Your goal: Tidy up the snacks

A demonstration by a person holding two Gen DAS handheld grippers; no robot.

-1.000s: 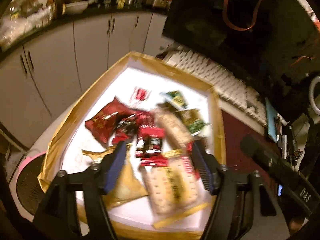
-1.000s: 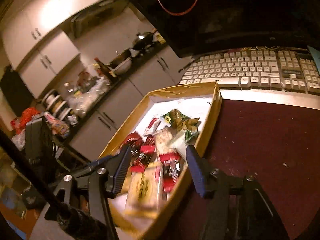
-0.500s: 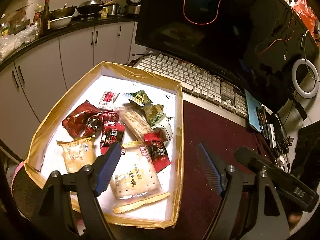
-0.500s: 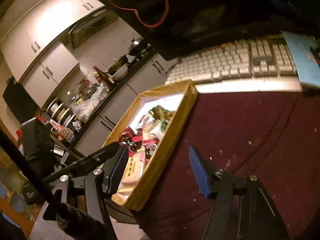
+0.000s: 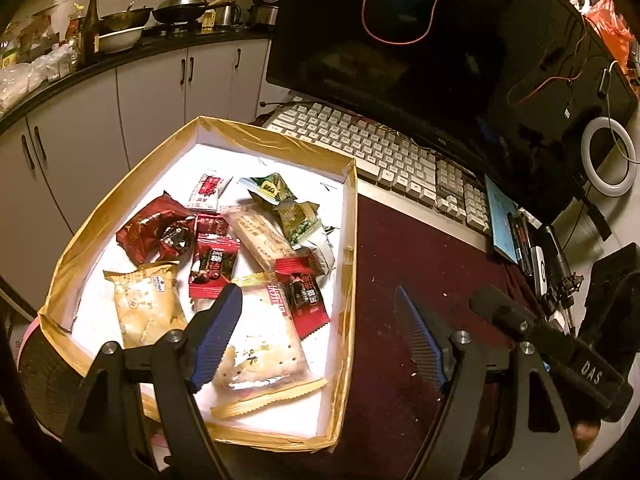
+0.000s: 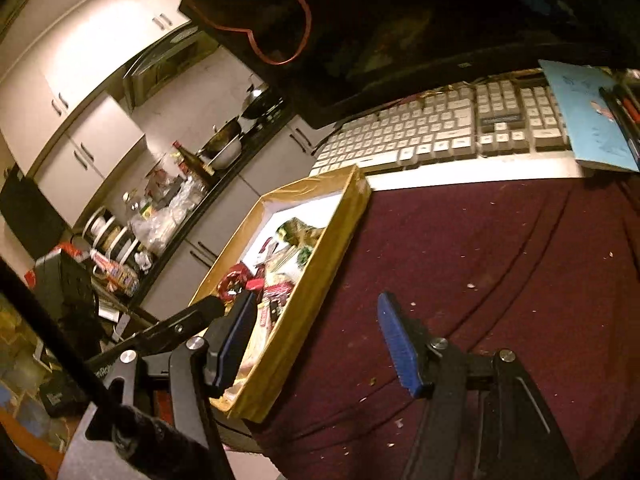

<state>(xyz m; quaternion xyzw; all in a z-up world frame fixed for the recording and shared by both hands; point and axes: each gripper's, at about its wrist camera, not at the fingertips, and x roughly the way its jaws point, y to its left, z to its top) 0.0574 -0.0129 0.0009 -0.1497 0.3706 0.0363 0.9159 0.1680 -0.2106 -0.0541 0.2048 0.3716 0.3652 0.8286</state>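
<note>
A shallow gold-edged box (image 5: 352, 216) with a white floor holds several snack packs: a large clear cracker pack (image 5: 260, 344), a tan bun pack (image 5: 146, 304), red packs (image 5: 214, 264) and green packs (image 5: 298, 216). The box also shows in the right wrist view (image 6: 316, 280). My left gripper (image 5: 320, 340) is open and empty, held above the box's near right edge. My right gripper (image 6: 316, 340) is open and empty, over the box's near edge and the maroon mat (image 6: 500, 264).
A white keyboard (image 5: 384, 160) and a dark monitor (image 5: 440, 52) stand behind the box. A blue notebook (image 5: 502, 220) and pens lie at the right. Kitchen cabinets (image 5: 152, 92) and a cluttered counter are at the left. A ring light (image 5: 610, 156) stands far right.
Both grippers have pulled back and to the right from the box. The left view steadied and now shows the whole box. The right gripper now hangs mostly over the maroon mat.
</note>
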